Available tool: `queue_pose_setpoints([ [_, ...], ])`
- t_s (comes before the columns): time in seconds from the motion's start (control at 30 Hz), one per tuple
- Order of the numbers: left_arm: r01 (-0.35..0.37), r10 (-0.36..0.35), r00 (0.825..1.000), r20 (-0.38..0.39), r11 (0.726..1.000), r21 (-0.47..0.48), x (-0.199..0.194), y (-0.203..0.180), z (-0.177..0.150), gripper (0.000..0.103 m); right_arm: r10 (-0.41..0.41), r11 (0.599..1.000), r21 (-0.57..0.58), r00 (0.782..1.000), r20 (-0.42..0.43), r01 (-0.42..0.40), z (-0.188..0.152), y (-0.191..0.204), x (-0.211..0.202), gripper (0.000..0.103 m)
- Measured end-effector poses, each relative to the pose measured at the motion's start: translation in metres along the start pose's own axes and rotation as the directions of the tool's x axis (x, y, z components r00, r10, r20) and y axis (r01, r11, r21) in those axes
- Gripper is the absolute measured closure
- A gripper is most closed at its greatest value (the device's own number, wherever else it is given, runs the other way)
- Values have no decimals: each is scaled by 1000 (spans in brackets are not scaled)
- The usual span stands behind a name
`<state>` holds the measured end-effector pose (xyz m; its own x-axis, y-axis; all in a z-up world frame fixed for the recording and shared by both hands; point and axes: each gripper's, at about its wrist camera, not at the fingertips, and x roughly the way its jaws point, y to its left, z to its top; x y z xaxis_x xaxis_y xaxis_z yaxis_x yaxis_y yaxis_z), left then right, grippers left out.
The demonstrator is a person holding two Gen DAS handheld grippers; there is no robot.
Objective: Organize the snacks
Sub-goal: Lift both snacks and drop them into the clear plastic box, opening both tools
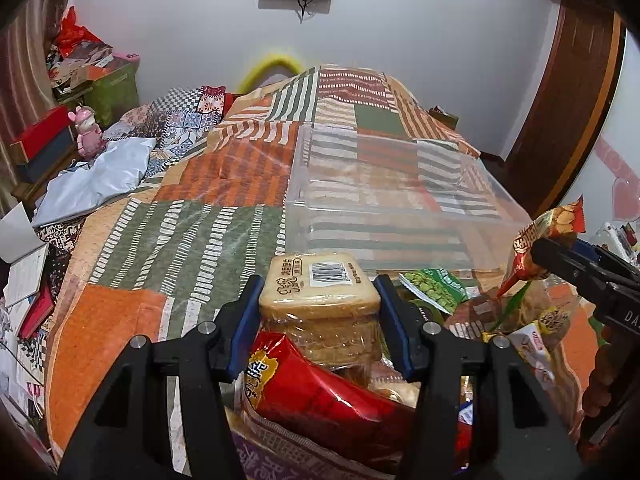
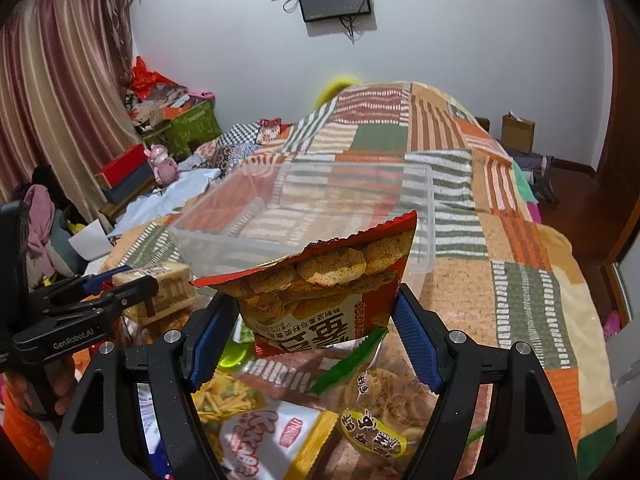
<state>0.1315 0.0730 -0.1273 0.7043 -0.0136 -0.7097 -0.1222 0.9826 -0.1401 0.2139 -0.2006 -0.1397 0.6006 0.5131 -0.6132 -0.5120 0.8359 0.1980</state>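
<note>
Both grippers carry a snack above the pile at the near edge of the bed: the left gripper is clamped on a wrapped stack of toast, and the right gripper pinches an orange-red bag of crackers that stands with its long axis upright, top seam uppermost. The clear box, which appears empty, lies straight ahead of both sets of fingers, its near wall just beyond the held snacks. The right gripper looks slightly nearer that rim, so I judge the bag needs only a short forward reach.
</note>
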Motion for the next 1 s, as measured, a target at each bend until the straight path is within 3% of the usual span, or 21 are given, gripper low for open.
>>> queue_pose_setpoints([
  [0.3,28,-29,998,56,999,20,-25,-11,11,48,10,1000,6,999,46,-10,8,2,-14,29],
  [0.6,61,-69,989,132,996,64,-44,-27,41,48,20,1000,12,996,93,-21,21,1,-20,29],
  [1.0,84,-96,985,142,992,90,-19,-39,85,48,6,999,33,993,115,-10,49,-10,0,29],
])
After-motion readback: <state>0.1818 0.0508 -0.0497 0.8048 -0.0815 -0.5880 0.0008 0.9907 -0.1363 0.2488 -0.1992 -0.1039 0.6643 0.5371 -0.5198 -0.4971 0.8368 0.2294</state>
